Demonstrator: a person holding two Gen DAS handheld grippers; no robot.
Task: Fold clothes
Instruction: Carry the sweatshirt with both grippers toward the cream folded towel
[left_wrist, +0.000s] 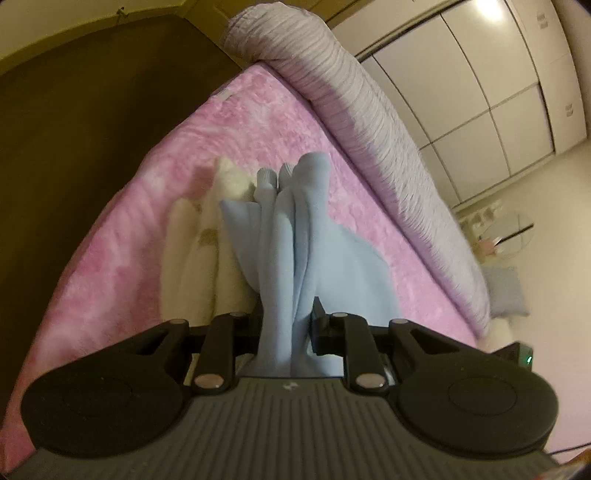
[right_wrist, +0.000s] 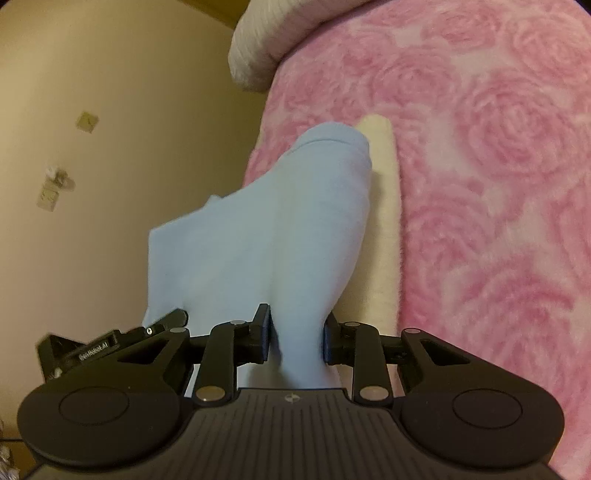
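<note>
We lift a light blue garment (left_wrist: 291, 236) above the pink bed's (left_wrist: 147, 240) edge, left gripper (left_wrist: 284, 332) and right gripper (right_wrist: 297, 338) clenched on it, likely to spread it for folding.

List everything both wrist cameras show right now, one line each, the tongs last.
Blue garment: one, light blue, gathered in folds over the bed, gripped at two spots.
Cream garment: one, cream-white, lying on the blanket beside the blue one.
Blanket: one, pink with a rose pattern, covering the bed.
Duvet roll: one, grey-lilac striped, along the bed's far edge.
Wardrobe: one, white panelled doors, against the wall.
Small cushion: one, pale grey, on the floor by the bed.
Left tongs: black, shut on the blue garment.
Right tongs: black, shut on the blue garment.
</note>
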